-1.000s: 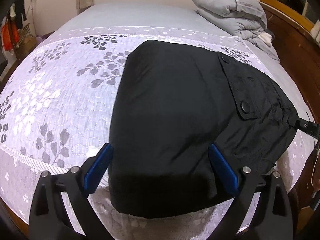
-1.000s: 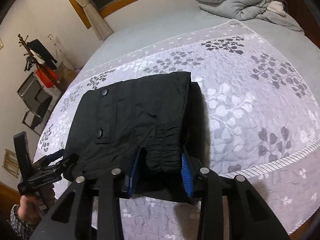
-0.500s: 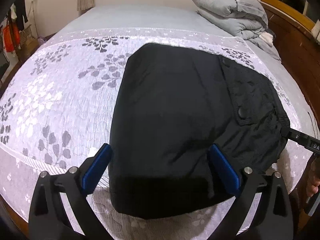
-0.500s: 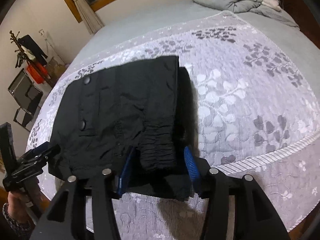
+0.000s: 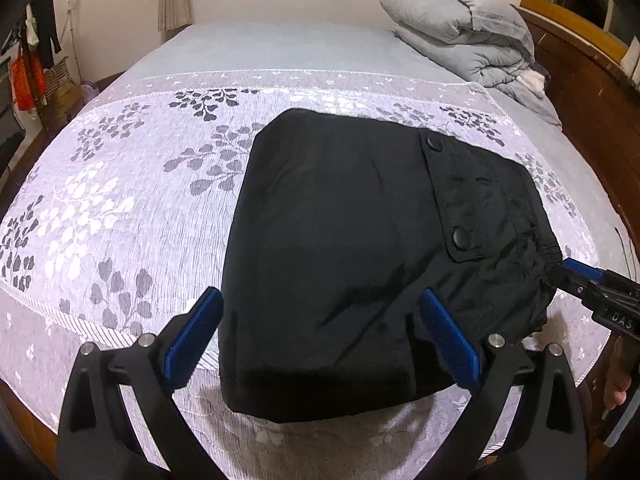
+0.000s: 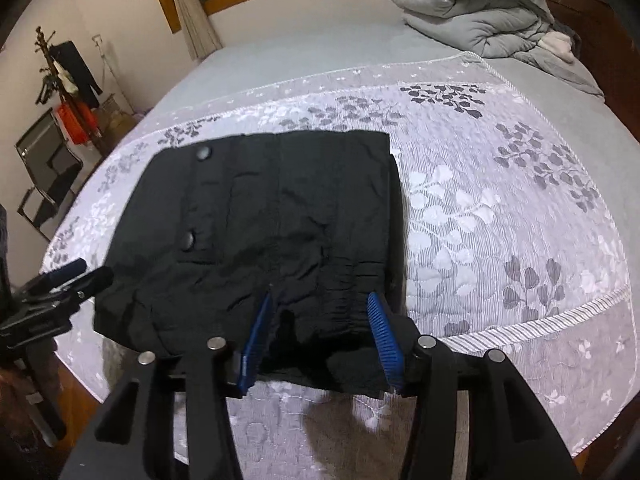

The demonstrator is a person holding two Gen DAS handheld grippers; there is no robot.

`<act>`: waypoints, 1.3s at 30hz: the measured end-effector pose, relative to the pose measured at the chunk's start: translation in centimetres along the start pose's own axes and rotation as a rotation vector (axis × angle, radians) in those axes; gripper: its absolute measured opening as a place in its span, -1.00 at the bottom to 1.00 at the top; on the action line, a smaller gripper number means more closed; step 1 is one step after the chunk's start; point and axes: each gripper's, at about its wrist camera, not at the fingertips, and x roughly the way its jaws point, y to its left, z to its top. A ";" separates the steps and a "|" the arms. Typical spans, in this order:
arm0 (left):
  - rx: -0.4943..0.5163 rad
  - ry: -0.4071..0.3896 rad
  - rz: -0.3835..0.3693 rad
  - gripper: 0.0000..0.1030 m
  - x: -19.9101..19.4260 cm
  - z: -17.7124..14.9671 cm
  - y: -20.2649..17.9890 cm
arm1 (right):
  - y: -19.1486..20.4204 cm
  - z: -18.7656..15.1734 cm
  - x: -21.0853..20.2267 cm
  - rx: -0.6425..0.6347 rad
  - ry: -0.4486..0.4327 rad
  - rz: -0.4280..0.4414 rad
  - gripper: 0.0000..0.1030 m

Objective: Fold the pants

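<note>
Both claws hung tilted down over the near edge of the bed (image 5: 280,64), each with its blue pads parted and nothing clamped. Left claw (image 5: 320,336) stood wide, its pads straddling the near left part of the folded black pants (image 5: 340,240) without pressing the cloth. Right claw (image 6: 324,332) had just been opening; its pads stood about half spread on either side of the gathered elastic waistband (image 6: 348,276), which lay loose between them (no pinch showed on the fabric). In the left wrist view the right claw's tip entered at three o'clock, right at the pants' waist edge; in the right wrist view the left claw showed at nine o'clock, beside the bundle's corner. The pants lay as a compact rectangle on the leaf-patterned quilt (image 6: 500,208), a pocket flap (image 5: 472,200) with two snap buttons facing up. A rumpled grey duvet (image 5: 460,36) sat at one o'clock on the far side of the bed, well apart from the pants. A coat stand (image 6: 64,80) stood at ten o'clock by the wall.
</note>
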 end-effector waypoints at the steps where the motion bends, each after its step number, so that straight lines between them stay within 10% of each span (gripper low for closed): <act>1: -0.001 0.008 0.002 0.90 0.3 -0.1 0.0 | 0.0 -0.1 0.2 -0.002 0.005 -0.003 -0.01; 21: 0.017 -0.005 -0.017 0.90 -0.1 0.5 0.7 | -1.8 0.8 -0.9 0.078 -0.022 0.108 0.12; 27: 0.028 -0.008 -0.043 0.91 -0.4 1.8 1.8 | -4.3 2.2 -1.1 0.123 -0.045 0.196 0.50; 39: 0.099 -0.020 0.120 0.92 0.7 4.7 3.8 | -7.7 2.8 4.3 0.233 0.042 0.271 0.80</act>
